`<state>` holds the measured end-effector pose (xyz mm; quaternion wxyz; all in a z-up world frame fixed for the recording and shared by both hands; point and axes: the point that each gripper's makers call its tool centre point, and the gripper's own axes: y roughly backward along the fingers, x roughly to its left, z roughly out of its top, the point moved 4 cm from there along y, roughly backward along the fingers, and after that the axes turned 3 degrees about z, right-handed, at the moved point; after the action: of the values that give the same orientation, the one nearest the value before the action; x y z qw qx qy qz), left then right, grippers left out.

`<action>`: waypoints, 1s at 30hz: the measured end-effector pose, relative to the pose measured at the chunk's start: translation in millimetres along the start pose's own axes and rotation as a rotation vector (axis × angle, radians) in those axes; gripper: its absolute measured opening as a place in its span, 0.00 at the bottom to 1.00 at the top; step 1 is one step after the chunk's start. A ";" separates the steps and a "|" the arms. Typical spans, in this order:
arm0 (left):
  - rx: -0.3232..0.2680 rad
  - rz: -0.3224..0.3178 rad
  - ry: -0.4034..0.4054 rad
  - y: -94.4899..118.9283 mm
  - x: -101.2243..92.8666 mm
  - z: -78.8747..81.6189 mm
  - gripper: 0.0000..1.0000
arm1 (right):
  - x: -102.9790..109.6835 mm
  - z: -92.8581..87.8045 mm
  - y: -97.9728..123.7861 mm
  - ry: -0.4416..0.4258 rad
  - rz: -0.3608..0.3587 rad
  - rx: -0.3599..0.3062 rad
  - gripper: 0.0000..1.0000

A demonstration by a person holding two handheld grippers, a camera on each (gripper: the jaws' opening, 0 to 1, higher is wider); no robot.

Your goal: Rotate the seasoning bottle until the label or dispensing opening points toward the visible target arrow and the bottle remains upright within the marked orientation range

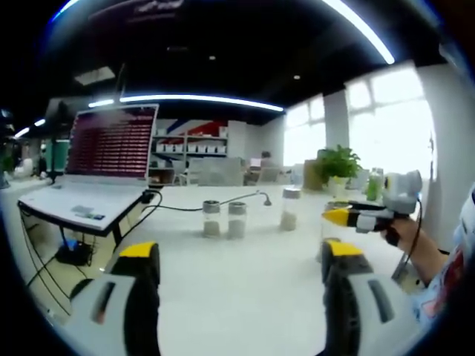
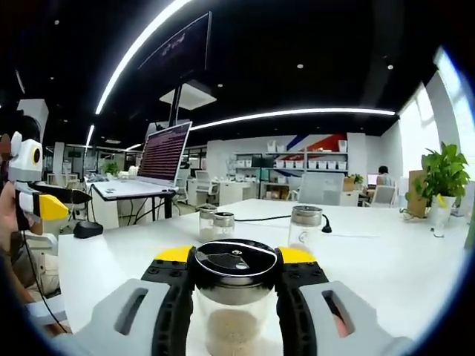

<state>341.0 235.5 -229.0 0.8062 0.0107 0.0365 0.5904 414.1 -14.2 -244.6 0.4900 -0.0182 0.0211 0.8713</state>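
In the left gripper view, our left tongs (image 1: 241, 261) stand wide apart with nothing between them, raised over the white surface (image 1: 223, 297). Ahead of them two small glass jars (image 1: 224, 219) stand side by side and upright, with a third jar (image 1: 289, 208) a little off to the right. A black cable (image 1: 185, 208) runs past them towards the laptop (image 1: 100, 159) on its stand at the left. At the right edge we see the right tongs (image 1: 338, 216) held in a hand (image 1: 397, 231), and a potted plant (image 1: 338, 167) behind them.

In the right gripper view, our right tongs (image 2: 234, 261) are closed around the seasoning bottle (image 2: 234, 297), which stands upright between the jaws, its dark lid (image 2: 234, 261) facing us and pale grains in its lower part. Beyond it stand the same two jars (image 2: 215, 221) and the third jar (image 2: 306, 226). The left tongs (image 2: 52, 208) come in at the left edge; we cannot tell their opening here.
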 end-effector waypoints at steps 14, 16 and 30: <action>-0.003 0.004 0.016 1.0 1.2 -0.4 0.96 | 0.2 -2.4 0.3 0.028 -0.067 0.023 0.43; -0.003 0.004 0.016 1.0 0.9 -0.5 0.96 | -0.6 -2.2 -0.2 0.023 -0.059 0.021 0.43; -0.001 -0.001 0.020 0.2 2.0 -0.6 0.95 | -2.1 5.4 0.8 0.021 -0.059 -0.005 0.62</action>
<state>341.3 237.4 -229.6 0.8062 0.0042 0.0441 0.5900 414.5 -16.2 -239.1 0.5152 -0.0292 0.0234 0.8563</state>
